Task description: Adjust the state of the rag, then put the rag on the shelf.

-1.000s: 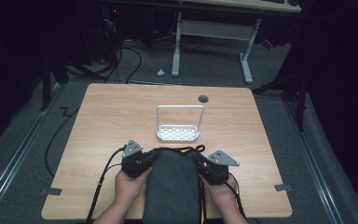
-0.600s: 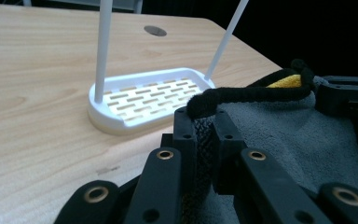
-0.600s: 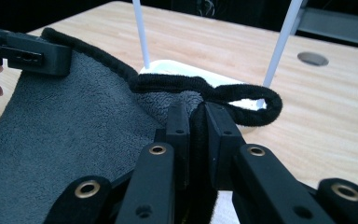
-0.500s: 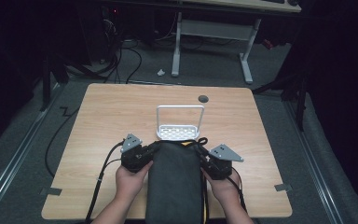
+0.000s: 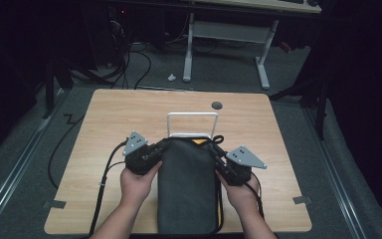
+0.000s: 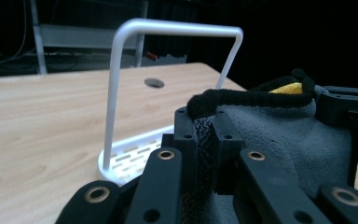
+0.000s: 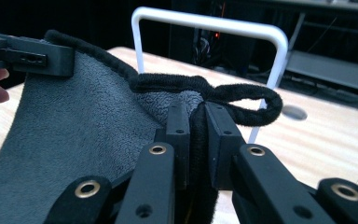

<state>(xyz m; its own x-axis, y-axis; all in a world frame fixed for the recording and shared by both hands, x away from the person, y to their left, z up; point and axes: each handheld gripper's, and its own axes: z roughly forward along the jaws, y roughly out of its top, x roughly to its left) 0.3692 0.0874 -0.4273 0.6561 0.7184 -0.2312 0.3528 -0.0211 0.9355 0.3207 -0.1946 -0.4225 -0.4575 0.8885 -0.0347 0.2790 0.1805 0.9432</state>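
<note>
On the wooden worktop (image 5: 104,129), near the person's edge, a dark grey towel (image 5: 186,184) with black piping and a yellow underside lies stretched between the two claws. The left claw (image 5: 155,152) is clenched on the towel's far left corner, and the right claw (image 5: 218,160) is clenched on the far right corner; each gripper view shows the black hem pinched between its own jaws. Holding both far corners keeps the leading edge taut and level, which looks like preparation for draping it over the white wire rack (image 5: 192,117) standing just beyond. A fabric loop (image 7: 247,105) sticks out at the right corner.

Compared with a second ago, both hands have pushed forward, so the towel's front edge now reaches the rack's base and covers most of its perforated tray, which earlier lay open to view.
</note>
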